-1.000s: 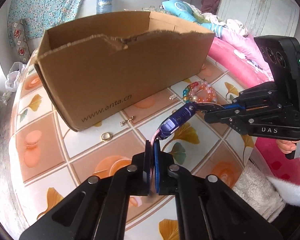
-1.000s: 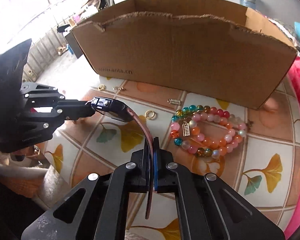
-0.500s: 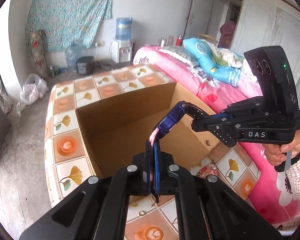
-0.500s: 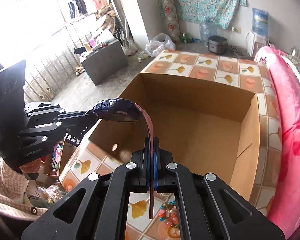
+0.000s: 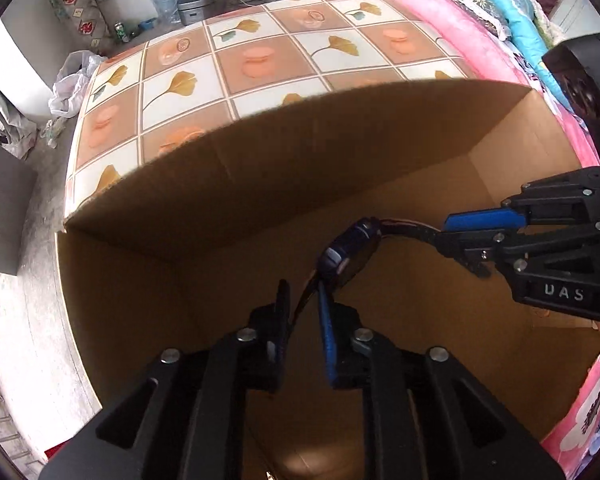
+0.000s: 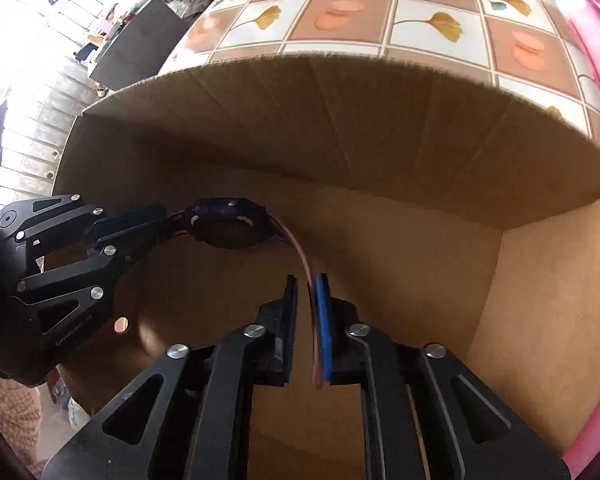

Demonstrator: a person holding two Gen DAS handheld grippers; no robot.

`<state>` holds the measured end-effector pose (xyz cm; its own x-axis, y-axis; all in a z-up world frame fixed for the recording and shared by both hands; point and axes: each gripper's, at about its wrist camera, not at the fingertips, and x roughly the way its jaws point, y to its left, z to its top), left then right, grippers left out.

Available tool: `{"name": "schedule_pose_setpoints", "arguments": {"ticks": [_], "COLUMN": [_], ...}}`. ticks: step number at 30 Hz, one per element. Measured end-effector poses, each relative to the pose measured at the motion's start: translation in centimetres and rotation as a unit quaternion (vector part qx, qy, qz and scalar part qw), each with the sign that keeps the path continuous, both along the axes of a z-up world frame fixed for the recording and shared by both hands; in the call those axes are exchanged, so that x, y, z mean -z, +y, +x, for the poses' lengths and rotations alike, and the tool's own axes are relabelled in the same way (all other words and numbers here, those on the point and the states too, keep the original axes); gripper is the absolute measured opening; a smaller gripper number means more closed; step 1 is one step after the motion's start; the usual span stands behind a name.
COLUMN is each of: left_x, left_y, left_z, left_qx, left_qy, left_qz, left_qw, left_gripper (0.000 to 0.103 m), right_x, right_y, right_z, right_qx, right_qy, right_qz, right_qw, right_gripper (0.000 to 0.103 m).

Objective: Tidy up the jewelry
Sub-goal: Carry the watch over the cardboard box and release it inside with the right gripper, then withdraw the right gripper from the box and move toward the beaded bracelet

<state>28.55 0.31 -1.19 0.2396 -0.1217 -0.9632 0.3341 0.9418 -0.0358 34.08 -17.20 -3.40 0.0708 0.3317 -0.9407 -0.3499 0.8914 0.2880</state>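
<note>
Step in hand, as I judge it: dropping the watch (image 5: 350, 254) into the cardboard box (image 5: 260, 184). Both tongs hang inside the box mouth, above its bare brown floor, with the watch slung between them in mid-air, touching no wall.

Left gripper (image 5: 303, 300): jaws spread, a clear gap between them. The dark strap end runs down through that gap and seems to lie loose against the blue pad on one finger; it is not pinched.

Right gripper (image 6: 307, 300): jaws likewise parted. The pink strap (image 6: 306, 276) hangs down between them, resting along the blue pad, slack and slightly blurred. From the left wrist view the same gripper (image 5: 446, 230) shows blue and black fingers apart at the other strap end.

Watch itself: dark blue-purple case, chunky and rounded, tilted on edge; its face is not readable. One strap reads dark, the other pink, both thin and flexible, curving under their own weight.

Next move, by my reckoning: draw both tongs up and apart so the straps slip free and the watch falls flat to the box floor. Risk: a strap may cling to a rubber pad and drag the watch back up.

Box sits on the tiled tabletop (image 6: 340, 12), toward its near edge.
</note>
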Motion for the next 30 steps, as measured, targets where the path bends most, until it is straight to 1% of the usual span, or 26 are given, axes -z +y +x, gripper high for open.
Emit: {"name": "schedule_pose_setpoints", "arguments": {"ticks": [1, 2, 5, 8, 11, 13, 16, 17, 18, 19, 20, 21, 22, 24, 26, 28, 30], "left_x": [-0.3, -0.8, -2.4, -4.4, -6.4, -7.3, -8.0, -7.9, -7.9, -7.9, -7.7, -7.4, -7.0, -5.8, -4.3, -2.9, -1.7], "left_y": [0.1, 0.1, 0.5, 1.3, 2.7, 3.8, 5.1, 5.6, 6.2, 7.0, 7.6, 8.4, 8.8, 10.0, 10.7, 10.6, 9.8], "left_z": [0.1, 0.1, -0.6, -2.2, -4.3, -5.9, -8.6, -9.3, -10.2, -11.1, -12.0, -13.0, -13.8, -14.7, -15.2, -15.1, -15.0], "left_qx": [-0.003, -0.006, -0.005, -0.009, -0.017, -0.024, -0.027, -0.033, -0.042, -0.053, -0.067, -0.082, -0.097, -0.125, -0.148, -0.158, -0.158], "left_qy": [-0.006, -0.016, -0.055, -0.096, -0.138, -0.155, -0.178, -0.184, -0.189, -0.192, -0.194, -0.193, -0.19, -0.169, -0.133, -0.097, -0.077], "left_qz": [-0.003, -0.006, -0.013, -0.014, -0.026, -0.033, -0.041, -0.04, -0.041, -0.047, -0.054, -0.064, -0.072, -0.095, -0.137, -0.174, -0.2], "left_qw": [1.0, 0.9998, 0.9984, 0.9953, 0.9899, 0.9871, 0.9829, 0.9816, 0.9803, 0.9787, 0.9772, 0.9757, 0.9745, 0.9729, 0.9704, 0.9672, 0.9639], "left_gripper": [0.034, 0.042, 0.053, 0.059, 0.062, 0.062, 0.063, 0.064, 0.064, 0.066, 0.068, 0.069, 0.07, 0.071, 0.071, 0.071, 0.071], "right_x": [-0.5, -0.9, -2.5, -4.5, -6.9, -7.9, -8.8, -9.1, -8.6, -8.7, -8.8, -9.0, -9.0, -8.6, -7.7, -6.0, -4.4], "right_y": [-0.3, -0.4, -1.5, -3.3, -5.5, -6.3, -6.6, -6.6, -6.4, -6.8, -7.5, -8.4, -9.2, -11.2, -12.7, -13.2, -13.1], "right_z": [-0.1, -0.3, -1.3, -3.1, -5.6, -6.7, -8.4, -8.9, -9.1, -9.7, -10.7, -11.7, -12.0, -13.2, -14.0, -14.4, -14.5], "right_qx": [0.004, 0.004, 0.012, 0.025, 0.042, 0.047, 0.035, 0.033, 0.034, 0.043, 0.058, 0.078, 0.097, 0.142, 0.176, 0.193, 0.191], "right_qy": [-0.012, -0.024, -0.053, -0.083, -0.126, -0.139, -0.157, -0.167, -0.177, -0.187, -0.199, -0.215, -0.227, -0.237, -0.219, -0.188, -0.152], "right_qz": [0.001, -0.001, 0.005, 0.025, 0.027, 0.027, 0.01, 0.002, -0.001, -0.002, -0.002, -0.002, -0.002, 0.004, 0.019, 0.02, 0.033], "right_qw": [1.0, 1.0, 0.998, 0.996, 0.991, 0.989, 0.987, 0.985, 0.984, 0.981, 0.978, 0.974, 0.969, 0.961, 0.96, 0.963, 0.969], "right_gripper": [0.035, 0.036, 0.036, 0.036, 0.037, 0.039, 0.039, 0.039, 0.039, 0.042, 0.045, 0.051, 0.054, 0.056, 0.056, 0.056, 0.048]}}
